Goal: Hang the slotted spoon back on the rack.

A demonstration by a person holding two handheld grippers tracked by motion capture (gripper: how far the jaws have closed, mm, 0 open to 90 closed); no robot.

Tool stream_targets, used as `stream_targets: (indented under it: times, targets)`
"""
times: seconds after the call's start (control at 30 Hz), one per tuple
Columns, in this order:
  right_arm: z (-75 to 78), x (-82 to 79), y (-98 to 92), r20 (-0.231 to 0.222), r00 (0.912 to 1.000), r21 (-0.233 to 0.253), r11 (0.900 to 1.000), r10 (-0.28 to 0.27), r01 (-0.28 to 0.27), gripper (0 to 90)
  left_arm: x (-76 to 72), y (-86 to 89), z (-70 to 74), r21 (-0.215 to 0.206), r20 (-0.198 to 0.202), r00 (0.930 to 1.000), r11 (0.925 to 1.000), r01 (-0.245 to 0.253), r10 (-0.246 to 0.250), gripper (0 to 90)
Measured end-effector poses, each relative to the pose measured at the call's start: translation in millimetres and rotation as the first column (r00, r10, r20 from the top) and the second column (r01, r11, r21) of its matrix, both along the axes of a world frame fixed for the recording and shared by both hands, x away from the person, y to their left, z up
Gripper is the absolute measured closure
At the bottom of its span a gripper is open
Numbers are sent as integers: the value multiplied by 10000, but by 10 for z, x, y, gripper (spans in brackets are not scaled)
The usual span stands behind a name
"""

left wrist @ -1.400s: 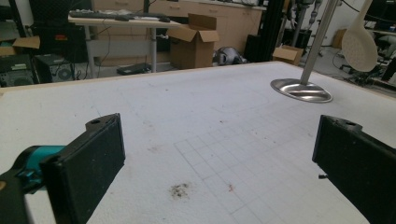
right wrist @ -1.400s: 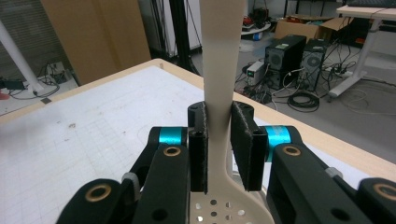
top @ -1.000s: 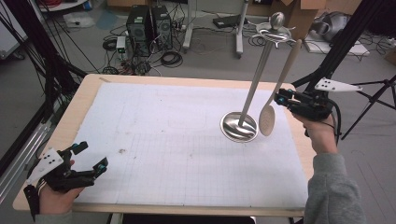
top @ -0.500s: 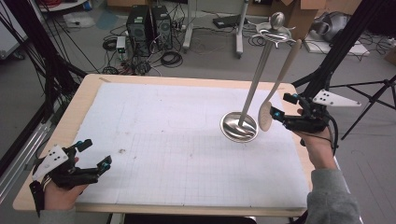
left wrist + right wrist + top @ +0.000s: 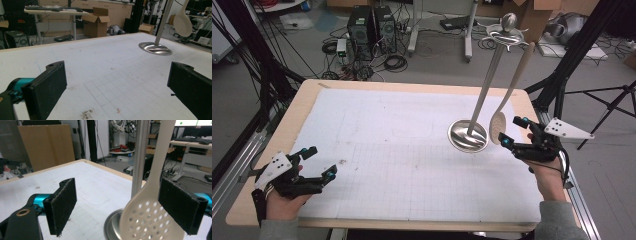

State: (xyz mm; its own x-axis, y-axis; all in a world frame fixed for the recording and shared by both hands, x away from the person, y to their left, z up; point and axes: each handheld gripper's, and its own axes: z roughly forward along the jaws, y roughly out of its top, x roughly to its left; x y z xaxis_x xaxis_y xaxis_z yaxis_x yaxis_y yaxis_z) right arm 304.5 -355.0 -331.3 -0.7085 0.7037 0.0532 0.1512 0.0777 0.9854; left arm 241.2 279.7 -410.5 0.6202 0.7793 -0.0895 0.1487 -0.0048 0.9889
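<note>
The white gridded tabletop (image 5: 402, 150) lies bare between the left claw (image 5: 319, 161) and the tall steel stand with its round base (image 5: 468, 136), so passage there is open. The right claw (image 5: 514, 132), jaws apart, has the hanging cream slotted spoon (image 5: 147, 220) between them and the stand's pole just behind.

Utensil stand (image 5: 468, 136): on table (image 5: 412, 100), right half.
Slotted spoon (image 5: 498, 127): hanging just right of stand's pole.
Right gripper (image 5: 514, 135): beside spoon's bowl, right edge.
Left gripper (image 5: 318, 161): near-left corner, well apart.
</note>
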Motion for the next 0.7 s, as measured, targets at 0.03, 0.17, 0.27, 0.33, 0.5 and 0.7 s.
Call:
stream_targets:
  times: [0.03, 0.17, 0.27, 0.33, 0.5, 0.7]
  targets:
    - [-27, -22, -2, -62, 10000, -42, 10000, -52, 52, 146, 7, -5, -1, 40, 5, 10000, 10000, 32, -32, 28]
    - [-141, -109, -7, -128, 9999, 157, 9999, 20, -18, 146, 27, -30, -17, 74, -80, 9999, 9999, 81, -81, 28]
    - [-222, -163, 0, -166, 9998, 295, 9995, 119, -114, 146, 43, -45, -27, 86, -109, 9999, 9999, 119, -118, 28]
    - [-271, -194, 10, -131, 9999, 207, 9998, 57, -55, 145, 55, -57, -34, 96, -116, 9998, 9998, 147, -146, 28]
    - [-365, -274, 75, -73, 9999, -318, 9995, 76, -79, 145, 85, -83, -50, 101, -132, 9997, 9998, 191, -189, 28]
    - [-468, -346, 125, -45, 10000, -711, 9975, 7, -11, 144, 118, -108, -73, 159, -176, 9994, 9994, 310, -307, 27]
